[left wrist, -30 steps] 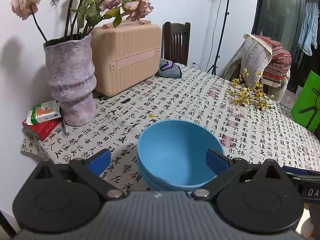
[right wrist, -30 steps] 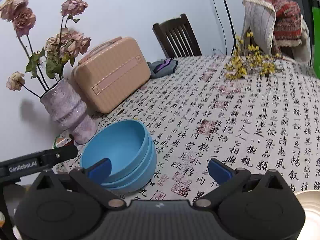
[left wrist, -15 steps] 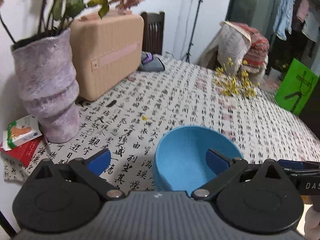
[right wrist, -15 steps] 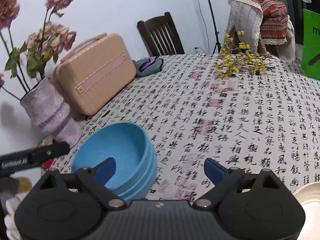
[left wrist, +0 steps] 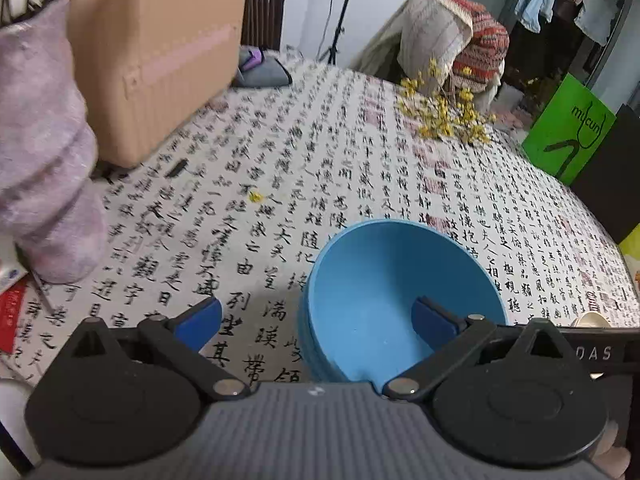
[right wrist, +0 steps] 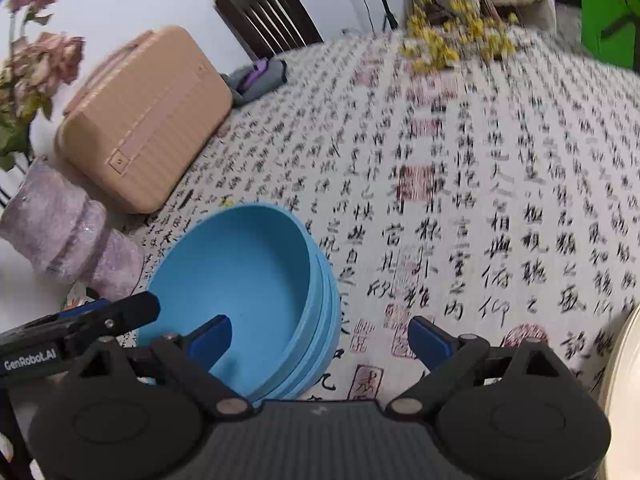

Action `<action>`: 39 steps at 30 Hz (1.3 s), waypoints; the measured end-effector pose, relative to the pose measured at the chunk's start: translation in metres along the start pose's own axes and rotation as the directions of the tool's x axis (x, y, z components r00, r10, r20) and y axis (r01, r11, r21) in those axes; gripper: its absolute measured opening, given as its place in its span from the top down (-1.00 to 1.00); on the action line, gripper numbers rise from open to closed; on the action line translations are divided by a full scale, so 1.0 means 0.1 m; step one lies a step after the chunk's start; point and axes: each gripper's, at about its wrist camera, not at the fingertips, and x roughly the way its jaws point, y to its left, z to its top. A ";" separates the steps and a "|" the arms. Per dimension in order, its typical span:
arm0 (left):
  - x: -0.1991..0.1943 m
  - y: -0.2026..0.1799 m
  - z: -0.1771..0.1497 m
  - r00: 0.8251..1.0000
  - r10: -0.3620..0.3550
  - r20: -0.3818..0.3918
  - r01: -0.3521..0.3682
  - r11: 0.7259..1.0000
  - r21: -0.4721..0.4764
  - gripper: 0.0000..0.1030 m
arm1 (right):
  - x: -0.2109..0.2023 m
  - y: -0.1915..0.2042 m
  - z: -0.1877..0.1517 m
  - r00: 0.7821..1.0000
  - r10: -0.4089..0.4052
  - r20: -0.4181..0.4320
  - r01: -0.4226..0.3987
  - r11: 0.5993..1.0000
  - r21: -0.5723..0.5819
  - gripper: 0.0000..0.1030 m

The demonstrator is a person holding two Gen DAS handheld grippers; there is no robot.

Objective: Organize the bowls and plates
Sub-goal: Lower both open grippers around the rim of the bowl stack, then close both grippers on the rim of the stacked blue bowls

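Left wrist view: the left claw (left wrist: 316,316) hangs with its jaws wide apart and nothing gripped; its right blue pad (left wrist: 434,318) sits inside the stack of blue bowls (left wrist: 384,300), its left pad over bare cloth. The bowls are nested and stand on the surface (left wrist: 360,168), which is covered by a cloth printed with black characters. To their left, the purple vase (left wrist: 44,168) and the tan case (left wrist: 156,48) stand against the white wall, leaving a strip of open cloth between them and the bowls. Beyond the bowls the cloth lies open as far as the yellow flower sprigs (left wrist: 444,116) near the far edge.

Right wrist view: the right claw (right wrist: 320,338) is also spread wide and holds nothing, its left pad over the bowls' rim, its right pad over cloth. A pale plate (right wrist: 624,372) shows only its rim at the frame's right edge, well apart from the bowls.
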 end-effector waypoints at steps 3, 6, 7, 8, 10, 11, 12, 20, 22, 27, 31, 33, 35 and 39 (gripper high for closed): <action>0.14 0.03 0.06 0.999 -0.022 -0.049 0.021 1.000 -0.017 -1.00 | 0.09 -0.02 0.04 1.000 0.000 -0.029 0.001 0.999 0.032 -0.83; 0.25 0.06 0.13 0.996 -0.036 -0.082 0.033 0.999 -0.032 -0.99 | 0.17 -0.04 0.09 0.998 0.001 -0.058 0.003 0.998 0.069 -0.80; 0.28 0.07 0.15 0.995 -0.041 -0.090 0.038 0.999 -0.035 -0.99 | 0.20 -0.06 0.11 0.998 0.005 -0.068 0.001 0.997 0.083 -0.76; 0.30 0.07 0.17 0.994 -0.044 -0.097 0.041 0.999 -0.037 -0.99 | 0.22 -0.07 0.13 0.997 0.008 -0.077 0.000 0.995 0.096 -0.73; 0.35 0.07 0.20 0.993 -0.039 -0.112 0.036 0.999 -0.035 -0.96 | 0.27 -0.07 0.16 0.995 0.018 -0.095 -0.007 0.994 0.114 -0.71; 0.37 0.07 0.21 0.992 -0.043 -0.118 0.038 0.999 -0.036 -0.92 | 0.29 -0.07 0.18 0.994 0.019 -0.104 -0.006 0.993 0.117 -0.69; 0.39 0.07 0.21 0.991 -0.045 -0.126 0.041 0.998 -0.039 -0.90 | 0.32 -0.06 0.19 0.993 0.020 -0.113 -0.006 0.993 0.118 -0.68; 0.48 0.10 0.24 0.985 -0.047 -0.167 0.039 0.998 -0.049 -0.62 | 0.49 0.01 0.21 0.984 0.029 -0.176 -0.006 0.992 0.127 -0.42; 0.49 0.11 0.24 0.984 -0.049 -0.173 0.040 0.998 -0.052 -0.58 | 0.51 0.02 0.21 0.982 0.032 -0.188 -0.007 0.991 0.132 -0.39; 0.52 0.12 0.23 0.980 -0.055 -0.194 0.045 0.997 -0.055 -0.47 | 0.56 0.05 0.21 0.978 0.039 -0.205 -0.010 0.989 0.144 -0.24; 0.54 0.11 0.23 0.978 -0.055 -0.203 0.044 0.997 -0.058 -0.42 | 0.59 0.06 0.21 0.976 0.029 -0.217 0.004 0.989 0.150 -0.22; 0.55 0.11 0.24 0.977 -0.060 -0.206 0.049 0.997 -0.062 -0.38 | 0.61 0.06 0.22 0.975 0.023 -0.221 0.011 0.988 0.152 -0.18; 0.56 0.10 0.24 0.976 -0.062 -0.207 0.050 0.997 -0.064 -0.32 | 0.63 0.06 0.22 0.974 0.015 -0.227 0.021 0.988 0.156 -0.11; 0.58 0.10 0.25 0.974 -0.072 -0.213 0.056 0.995 -0.077 -0.14 | 0.67 0.04 0.25 0.970 0.003 -0.241 0.040 0.984 0.172 0.03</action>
